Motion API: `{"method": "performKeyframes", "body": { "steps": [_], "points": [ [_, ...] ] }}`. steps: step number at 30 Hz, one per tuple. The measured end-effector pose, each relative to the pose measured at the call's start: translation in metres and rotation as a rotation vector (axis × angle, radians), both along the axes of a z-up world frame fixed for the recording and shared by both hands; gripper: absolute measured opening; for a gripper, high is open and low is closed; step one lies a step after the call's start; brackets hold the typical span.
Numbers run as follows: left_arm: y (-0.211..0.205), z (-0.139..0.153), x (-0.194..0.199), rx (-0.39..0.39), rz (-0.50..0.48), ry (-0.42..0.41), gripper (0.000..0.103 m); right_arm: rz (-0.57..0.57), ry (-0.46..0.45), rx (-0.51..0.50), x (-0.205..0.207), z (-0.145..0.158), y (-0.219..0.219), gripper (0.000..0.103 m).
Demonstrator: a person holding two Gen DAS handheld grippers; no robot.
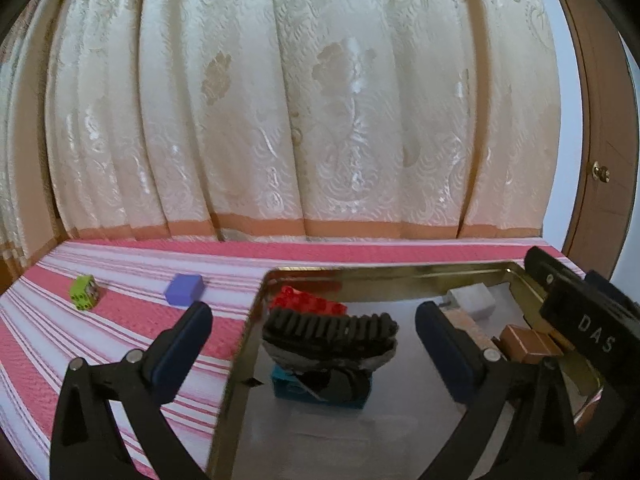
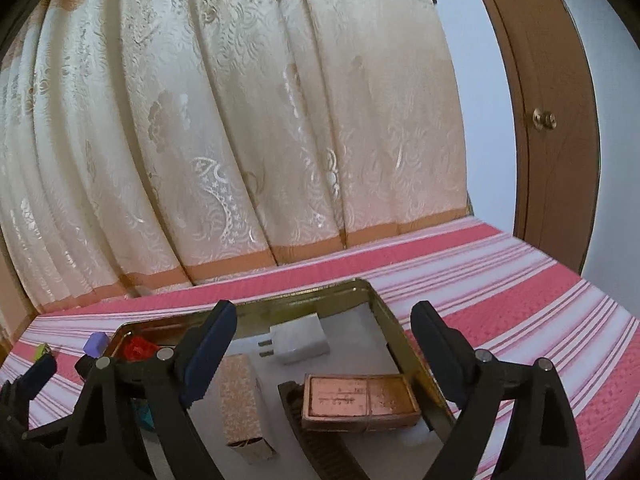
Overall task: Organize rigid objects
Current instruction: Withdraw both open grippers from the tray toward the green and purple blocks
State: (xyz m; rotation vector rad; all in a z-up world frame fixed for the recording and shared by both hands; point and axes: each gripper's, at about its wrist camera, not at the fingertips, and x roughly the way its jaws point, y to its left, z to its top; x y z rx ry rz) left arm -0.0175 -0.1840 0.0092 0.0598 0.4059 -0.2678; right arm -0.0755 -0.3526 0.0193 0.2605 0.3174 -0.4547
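The left gripper (image 1: 314,340) was spread wide and held nothing. Its left finger (image 1: 182,344) hung over the striped cloth (image 1: 120,320) just outside the tin tray (image 1: 240,344), and its right finger (image 1: 444,344) hung over the tray's floor. Between the fingers, inside the tray, a black ribbed brush (image 1: 330,332) sat on top of a blue block (image 1: 320,390), touching neither finger. Just behind the brush lay a red brick (image 1: 308,300). Farther back in the tray stood a white plug adapter (image 1: 472,300), with a copper-coloured box (image 1: 528,342) nearer the tray's right wall. Left of the tray, on the cloth, lay a purple block (image 1: 185,289) and, farther left, a green block (image 1: 85,292).

The right gripper (image 2: 326,354) was also spread wide and empty, hovering over the right half of the tray (image 2: 372,292). The copper-coloured box (image 2: 360,400) lay just below and between its fingers, resting on a dark ribbed piece (image 2: 296,412). A patterned carton (image 2: 242,404) lay beside the left finger (image 2: 208,352), and the white plug adapter (image 2: 298,338) sat beyond, near the tray's far wall. A cream curtain (image 2: 240,120) hung behind the cloth.
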Motion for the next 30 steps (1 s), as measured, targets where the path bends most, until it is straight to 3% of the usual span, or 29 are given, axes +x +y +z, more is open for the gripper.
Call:
{"method": "performKeyframes", "body": {
  "steps": [4, 7, 10, 15, 19, 30],
  "points": [
    [0.004, 0.004, -0.009, 0.03, 0.033, -0.082, 0.103, -0.039, -0.131, -0.07, -0.02, 0.009, 0.009, 0.091],
    [0.009, 0.008, -0.014, 0.039, 0.062, -0.133, 0.103, -0.08, -0.225, -0.103, -0.034, 0.009, 0.014, 0.098],
    [0.015, 0.01, -0.016, 0.043, 0.094, -0.16, 0.103, -0.082, -0.222, -0.118, -0.033, 0.009, 0.017, 0.098],
    [0.031, 0.008, -0.011, 0.008, 0.108, -0.112, 0.103, -0.082, -0.191, -0.125, -0.031, 0.009, 0.025, 0.098],
    [0.045, 0.006, -0.01, -0.028, 0.117, -0.091, 0.103, -0.111, -0.211, -0.129, -0.039, 0.01, 0.03, 0.098],
    [0.07, 0.006, -0.015, -0.035, 0.13, -0.098, 0.103, -0.157, -0.244, -0.133, -0.057, 0.01, 0.053, 0.098]
  ]
}}
